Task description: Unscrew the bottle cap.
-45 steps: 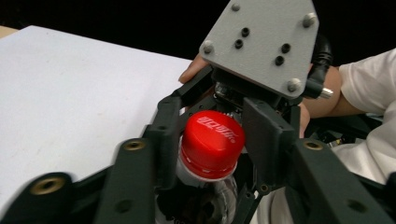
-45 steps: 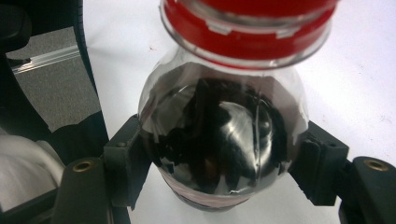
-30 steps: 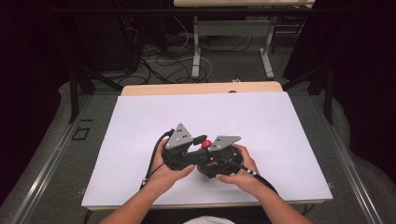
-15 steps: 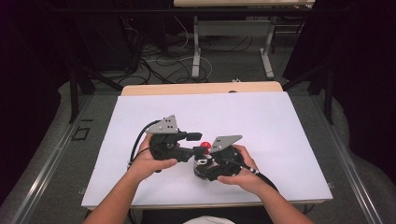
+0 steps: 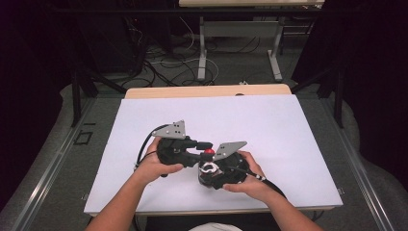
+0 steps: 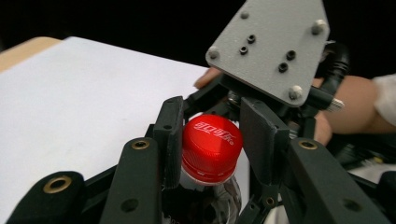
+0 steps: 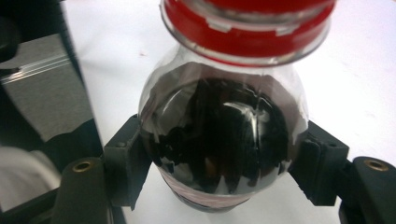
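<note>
Bottle sits just above the counter near its front edge, right gripper jaws clamped on its rounded shoulder, left gripper jaws closed around the red cap; smooth, slippery plastic that looks full and heavy, so ribbed cap is the better hold.

I see white script on top of the red bottle cap, looks like brand lettering; I can't make out the characters. No other text.
</note>
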